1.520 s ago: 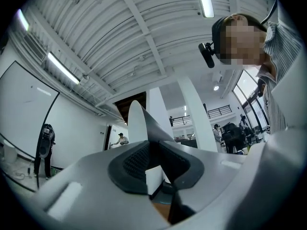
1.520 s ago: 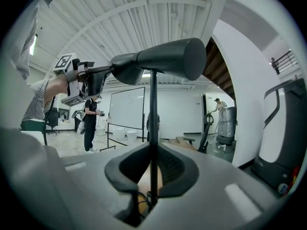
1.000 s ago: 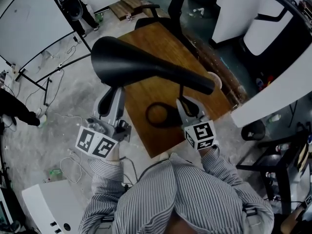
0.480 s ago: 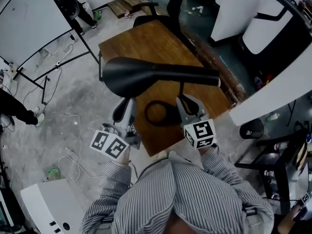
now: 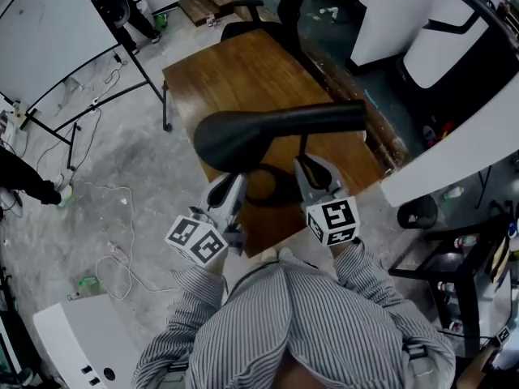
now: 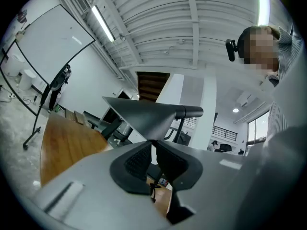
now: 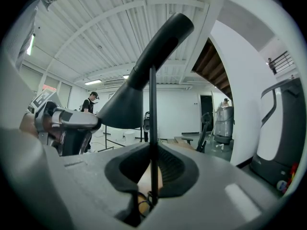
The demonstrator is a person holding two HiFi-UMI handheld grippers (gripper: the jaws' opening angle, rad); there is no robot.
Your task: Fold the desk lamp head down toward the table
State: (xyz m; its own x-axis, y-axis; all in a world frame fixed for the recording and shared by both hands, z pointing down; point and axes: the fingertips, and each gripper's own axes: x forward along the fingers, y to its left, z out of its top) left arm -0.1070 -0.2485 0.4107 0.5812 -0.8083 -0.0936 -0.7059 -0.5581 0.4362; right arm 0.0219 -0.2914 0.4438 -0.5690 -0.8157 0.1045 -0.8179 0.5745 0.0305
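Observation:
A black desk lamp stands on the wooden table (image 5: 243, 71). Its cone-shaped head (image 5: 235, 136) and arm (image 5: 324, 118) lie about level above the ring base (image 5: 263, 186). My left gripper (image 5: 229, 186) is under the head. In the left gripper view, the left gripper (image 6: 152, 145) pinches the lower rim of the head (image 6: 144, 116), with its jaws closing on it. My right gripper (image 5: 312, 168) is at the table's near edge. In the right gripper view, the right gripper (image 7: 152, 162) is shut on the thin upright stem (image 7: 153, 104).
A whiteboard on a stand (image 5: 49, 39) is at the left, and an office chair (image 5: 259, 23) is beyond the table. Cables (image 5: 122, 258) trail over the concrete floor beside a white box (image 5: 73, 339). White panels (image 5: 454, 144) close off the right side.
The lamp head has swung down and in toward the stem. My left gripper came down with it and shifted right. The right gripper and stem stayed put.

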